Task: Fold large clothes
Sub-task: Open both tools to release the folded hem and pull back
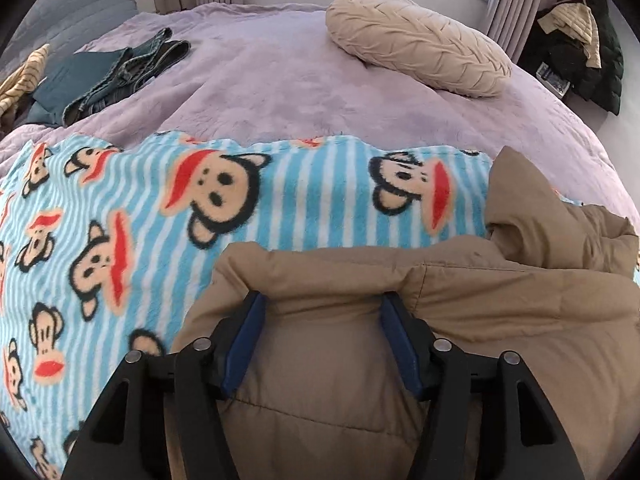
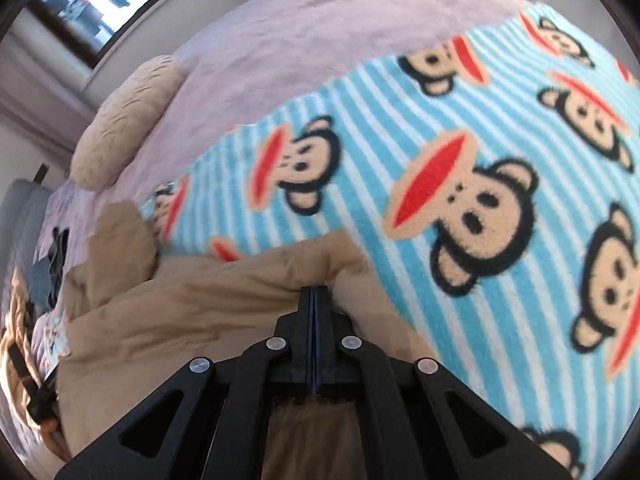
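The tan puffer jacket (image 1: 400, 320) lies on the monkey blanket (image 1: 120, 240) near the bed's edge. The left tongs (image 1: 322, 304) stand apart over it. The right tongs (image 2: 315, 292) are clamped on its fabric.

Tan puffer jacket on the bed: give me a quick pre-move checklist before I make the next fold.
1. Right gripper shut on the tan puffer jacket: ok, fingers together with fabric bunched at the tips.
2. Left gripper gripping: not ok, fingers apart over the tan puffer jacket, nothing pinched.
3. Jacket flat: not ok, a part stands bunched up at its far end.
4. Monkey-print fleece blanket under the jacket lies smooth: ok.
5. Beige pillow and folded jeans apart from the jacket: ok.
6. Zipper closed: cannot tell.
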Tool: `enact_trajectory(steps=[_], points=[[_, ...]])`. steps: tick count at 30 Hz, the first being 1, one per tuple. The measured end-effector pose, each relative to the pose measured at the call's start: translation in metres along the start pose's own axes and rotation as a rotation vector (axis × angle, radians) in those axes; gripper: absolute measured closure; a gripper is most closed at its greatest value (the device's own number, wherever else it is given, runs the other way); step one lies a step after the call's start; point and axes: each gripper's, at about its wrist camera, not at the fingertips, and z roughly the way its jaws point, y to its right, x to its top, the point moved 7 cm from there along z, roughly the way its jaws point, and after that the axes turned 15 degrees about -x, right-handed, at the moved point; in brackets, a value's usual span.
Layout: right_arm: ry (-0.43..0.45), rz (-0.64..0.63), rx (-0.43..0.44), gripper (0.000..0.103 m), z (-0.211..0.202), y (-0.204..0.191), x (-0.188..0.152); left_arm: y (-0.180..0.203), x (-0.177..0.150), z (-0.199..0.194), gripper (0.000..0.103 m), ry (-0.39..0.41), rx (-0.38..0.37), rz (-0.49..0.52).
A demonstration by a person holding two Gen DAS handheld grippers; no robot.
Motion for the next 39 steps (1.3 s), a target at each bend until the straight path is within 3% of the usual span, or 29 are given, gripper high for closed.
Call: enact_trajectory(steps=[5,9,12,17,28,31,34,35,36,37,39], points=[[0.017,0.017,-0.012,0.103,0.01,0.003,0.002,-0.01,0.005,0.012,0.031,-0.005,-0.05,-0.057],[0.011,0.005,-0.055,0.103,0.003,-0.005,0.005,-0.009,0.007,0.008,0.03,-0.025,-0.031,-0.054],[0.002,0.021,-0.069,0.1,-0.008,-0.007,0.008,-0.01,0.01,-0.008,0.03,-0.047,0.005,-0.056],[0.015,0.024,-0.064,0.099,-0.037,-0.004,-0.004,-0.012,0.007,-0.059,0.03,-0.019,0.056,-0.029],[-0.04,0.099,0.035,0.097,-0.094,0.009,-0.063,-0.001,-0.061,-0.11,0.03,-0.095,0.075,-0.046],[-0.071,0.101,0.055,0.089,-0.102,0.012,-0.085,0.003,-0.086,-0.114,0.03,-0.139,0.081,-0.042],[-0.089,0.077,0.058,0.074,-0.112,0.013,-0.109,0.006,-0.106,-0.122,0.03,-0.163,0.081,-0.044],[-0.09,0.07,0.055,0.071,-0.114,0.014,-0.113,0.007,-0.113,-0.126,0.027,-0.166,0.078,-0.051],[-0.093,0.062,0.055,0.069,-0.117,0.014,-0.12,0.008,-0.117,-0.128,0.009,-0.168,0.077,-0.058],[-0.098,0.059,0.059,0.068,-0.12,0.015,-0.125,0.009,-0.122,-0.132,0.003,-0.159,0.076,-0.071],[-0.11,0.061,0.069,0.065,-0.123,0.016,-0.134,0.013,-0.126,-0.139,0.001,-0.142,0.077,-0.075]])
